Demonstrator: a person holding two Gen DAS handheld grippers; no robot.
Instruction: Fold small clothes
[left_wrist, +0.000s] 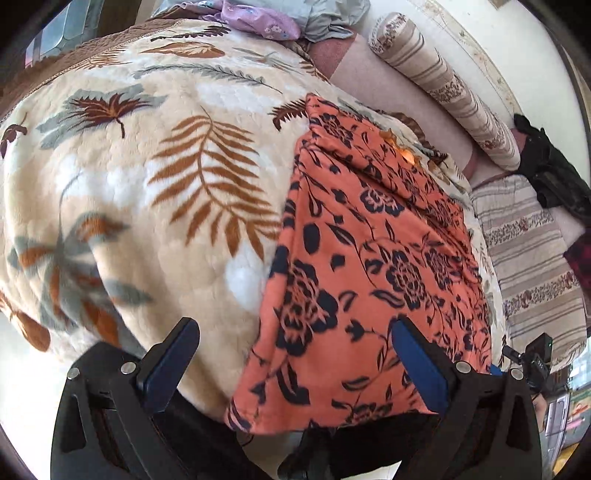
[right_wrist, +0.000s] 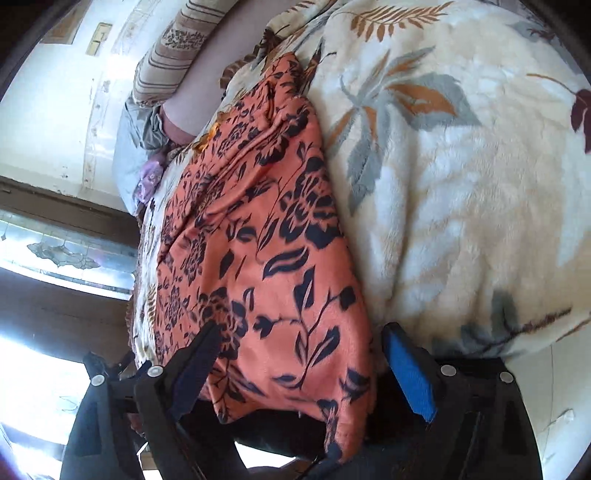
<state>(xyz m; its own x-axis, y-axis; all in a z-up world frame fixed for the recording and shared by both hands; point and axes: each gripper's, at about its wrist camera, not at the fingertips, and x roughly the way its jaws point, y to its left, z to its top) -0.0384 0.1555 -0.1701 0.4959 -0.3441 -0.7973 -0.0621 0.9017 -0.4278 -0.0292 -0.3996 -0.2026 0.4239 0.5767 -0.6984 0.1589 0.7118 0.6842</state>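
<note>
An orange garment with a dark floral print (left_wrist: 369, 258) lies flat, folded into a long strip, on a cream leaf-patterned blanket (left_wrist: 166, 166). My left gripper (left_wrist: 295, 328) is open, its jaws wide apart over the garment's near end, holding nothing. In the right wrist view the same garment (right_wrist: 258, 258) runs away from me on the blanket (right_wrist: 461, 184). My right gripper (right_wrist: 299, 328) is open, its jaws spread on either side of the garment's near end, not closed on it.
Striped bolster pillows (left_wrist: 443, 85) and a striped sheet (left_wrist: 528, 258) lie along the wall side. A purple and grey pile of clothes (left_wrist: 269, 18) sits at the far end. A black object (left_wrist: 554, 173) lies at the right.
</note>
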